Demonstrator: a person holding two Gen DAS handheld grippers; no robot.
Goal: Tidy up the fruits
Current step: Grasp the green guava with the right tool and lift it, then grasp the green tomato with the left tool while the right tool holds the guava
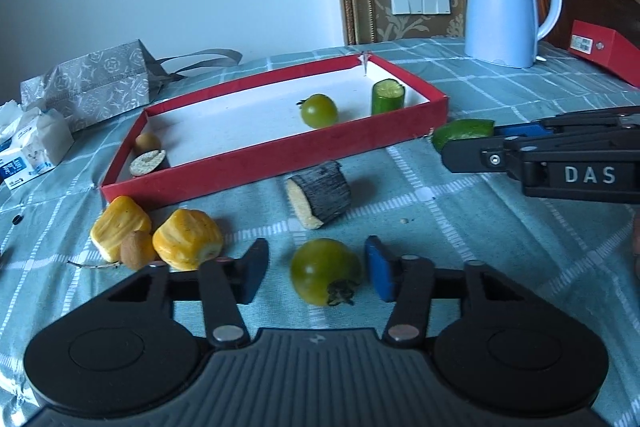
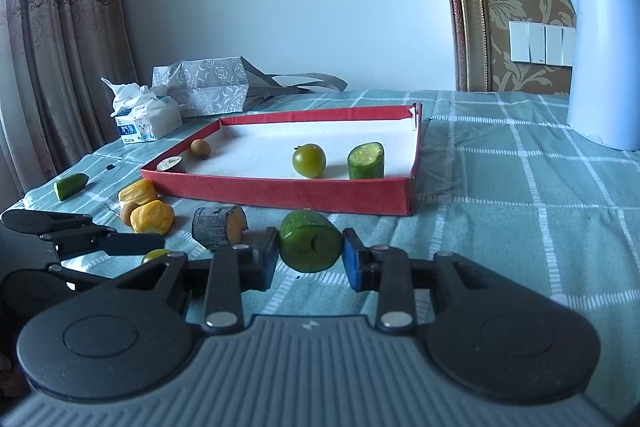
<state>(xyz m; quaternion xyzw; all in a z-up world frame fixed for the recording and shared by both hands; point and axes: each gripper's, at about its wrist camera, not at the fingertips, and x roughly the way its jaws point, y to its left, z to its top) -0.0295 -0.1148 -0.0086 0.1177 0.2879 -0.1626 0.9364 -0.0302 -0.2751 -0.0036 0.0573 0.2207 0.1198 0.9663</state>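
Left wrist view: our left tongs (image 1: 316, 269) straddle a green tomato (image 1: 325, 271) on the checked cloth (image 1: 480, 227), a gap showing on each side of it. Our right tongs (image 2: 310, 254) clamp a cucumber chunk (image 2: 310, 246). Beyond sits the red tray (image 2: 280, 193), holding another tomato (image 2: 309, 160).

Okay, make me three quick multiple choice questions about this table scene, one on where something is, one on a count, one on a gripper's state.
1. Where is the blue kettle?
A. inside the red tray
B. on the cloth beyond the red tray
C. on the floor

2. How many green tomatoes lie inside the tray?
A. one
B. two
C. three

3. The right gripper is:
A. wide open, empty
B. shut on a cucumber piece
C. shut on a tomato

Answers: B, the kettle stands past the tray's far corner; A, a single tomato there; B, both pads press the green chunk.
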